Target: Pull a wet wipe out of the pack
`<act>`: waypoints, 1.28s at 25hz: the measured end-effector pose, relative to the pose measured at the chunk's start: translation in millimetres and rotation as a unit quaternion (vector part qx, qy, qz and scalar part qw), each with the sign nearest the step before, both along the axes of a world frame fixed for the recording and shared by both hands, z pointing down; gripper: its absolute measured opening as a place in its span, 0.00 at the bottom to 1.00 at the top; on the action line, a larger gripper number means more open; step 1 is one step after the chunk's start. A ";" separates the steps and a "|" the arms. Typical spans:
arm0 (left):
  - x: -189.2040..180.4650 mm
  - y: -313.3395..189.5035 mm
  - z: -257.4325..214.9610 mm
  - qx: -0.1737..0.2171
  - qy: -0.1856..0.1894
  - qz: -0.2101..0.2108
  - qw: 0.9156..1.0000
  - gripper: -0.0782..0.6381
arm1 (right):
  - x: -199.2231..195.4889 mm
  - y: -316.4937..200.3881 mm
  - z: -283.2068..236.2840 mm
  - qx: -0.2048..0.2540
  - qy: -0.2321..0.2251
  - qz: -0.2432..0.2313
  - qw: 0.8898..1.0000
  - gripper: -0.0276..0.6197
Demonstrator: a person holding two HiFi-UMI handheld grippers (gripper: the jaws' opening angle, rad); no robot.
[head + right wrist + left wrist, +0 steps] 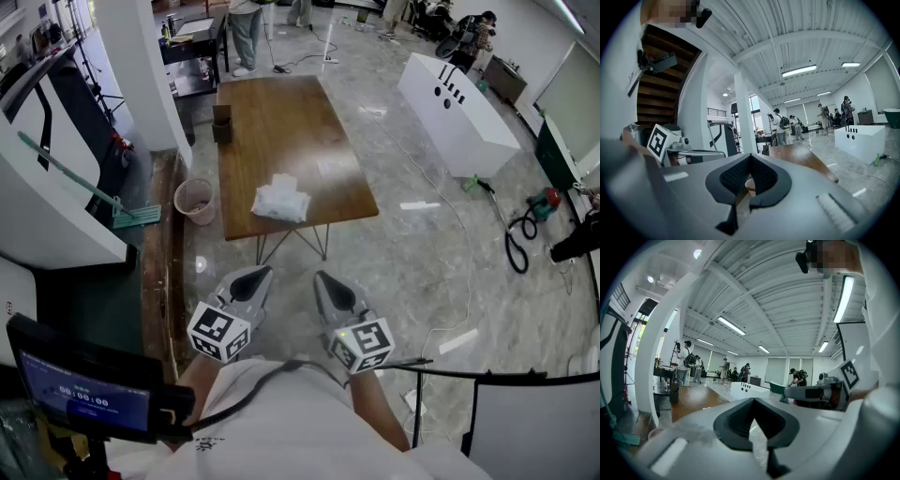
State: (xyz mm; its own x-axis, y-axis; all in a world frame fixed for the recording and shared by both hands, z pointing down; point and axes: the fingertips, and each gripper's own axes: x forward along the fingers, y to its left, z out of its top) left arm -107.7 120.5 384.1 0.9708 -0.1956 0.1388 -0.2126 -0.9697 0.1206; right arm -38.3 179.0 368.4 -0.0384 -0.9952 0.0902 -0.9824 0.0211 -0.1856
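The wet wipe pack (279, 202), white and crumpled, lies near the front edge of a brown wooden table (281, 122). Both grippers are held close to the person's body, well short of the table and above the floor. My left gripper (251, 277) points toward the table with its jaws closed tip to tip and nothing between them. My right gripper (330, 285) hangs beside it, also shut and empty. In the left gripper view the left gripper (753, 399) faces the table (691, 399). The right gripper view has the right gripper (750, 157) in front of the table (801, 157).
A pink bin (194, 200) stands on the floor at the table's left front corner. A small brown box (222, 124) and a paper sheet (333, 167) sit on the table. A white cabinet (457, 112), cables and a hose (520, 234) lie to the right. People stand far back.
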 end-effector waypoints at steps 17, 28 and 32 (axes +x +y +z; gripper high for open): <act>9.1 12.5 -2.5 -0.014 -0.004 -0.001 1.000 0.11 | 4.7 20.6 -3.0 0.010 -0.038 -0.007 0.999 0.05; 45.4 50.9 16.2 -0.014 -0.011 -0.002 1.000 0.11 | 30.1 55.5 35.7 -0.028 -0.043 -0.044 0.998 0.05; 42.5 58.8 18.4 -0.018 -0.008 -0.010 1.000 0.11 | 29.8 56.9 39.1 -0.027 -0.038 -0.064 0.997 0.05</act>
State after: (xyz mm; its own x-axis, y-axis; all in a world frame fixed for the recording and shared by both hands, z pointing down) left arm -65.2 179.3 402.5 0.9644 -0.2099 0.1610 -0.2345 -0.9600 0.1528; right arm -8.5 235.9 407.5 -0.1727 -0.9757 0.1350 -0.9557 0.1328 -0.2627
